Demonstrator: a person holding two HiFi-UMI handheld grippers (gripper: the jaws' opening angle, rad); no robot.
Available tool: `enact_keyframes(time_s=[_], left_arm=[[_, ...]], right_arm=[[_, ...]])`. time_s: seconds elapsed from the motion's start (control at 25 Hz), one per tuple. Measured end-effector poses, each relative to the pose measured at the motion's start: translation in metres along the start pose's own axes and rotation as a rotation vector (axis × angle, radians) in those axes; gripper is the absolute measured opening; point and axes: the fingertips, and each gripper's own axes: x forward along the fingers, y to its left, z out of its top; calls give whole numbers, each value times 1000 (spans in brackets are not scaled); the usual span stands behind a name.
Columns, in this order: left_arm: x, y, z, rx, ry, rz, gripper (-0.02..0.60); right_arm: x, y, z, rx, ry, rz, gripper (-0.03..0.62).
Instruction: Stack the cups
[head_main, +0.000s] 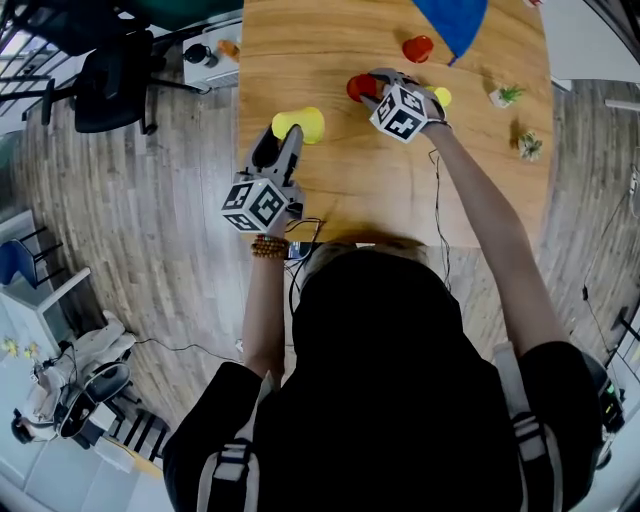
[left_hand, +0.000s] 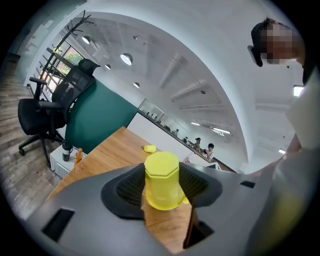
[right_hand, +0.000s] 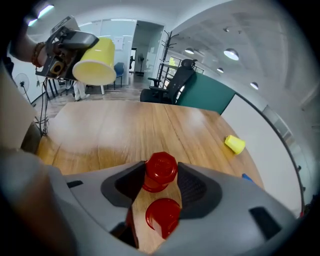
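Over the wooden table (head_main: 340, 190) in head view, spotted left gripper (head_main: 288, 135) carrying a yellow cup (head_main: 300, 124) toward the table's left side, and right gripper (head_main: 368, 85) down at a red cup (head_main: 358, 87) mid-table; noted another red cup (head_main: 418, 47) further back. Along the left gripper view, found both pads (left_hand: 127, 187) pressed on the yellow cup (left_hand: 162, 181), octagonal base on top, mouth down. Through the right gripper view, found pads (right_hand: 195, 187) closed against the sides of the red cup (right_hand: 160, 172), base up; saw a second red piece (right_hand: 163, 216) nearer the camera, couldn't tell whether cup or not. Also caught the yellow cup (right_hand: 95, 61) held clear above the table, plus a small yellow cup (right_hand: 235, 144) on the wood further off. Judged cups light, stiff thin plastic, smooth and tapered, so prone to slipping out under a hard squeeze; reckoned best hold at mid-wall, across the body, mouth left free for nesting.
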Motion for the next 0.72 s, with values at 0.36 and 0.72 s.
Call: enact_keyframes(time_s=[0.36, 0.72], left_arm=[[14, -13, -6, 15, 19, -35, 233], [18, -30, -16, 25, 38, -58, 233]], right_arm=[[-26, 63, -3, -38, -37, 37, 215], [-64, 38, -10, 9, -88, 12, 285]])
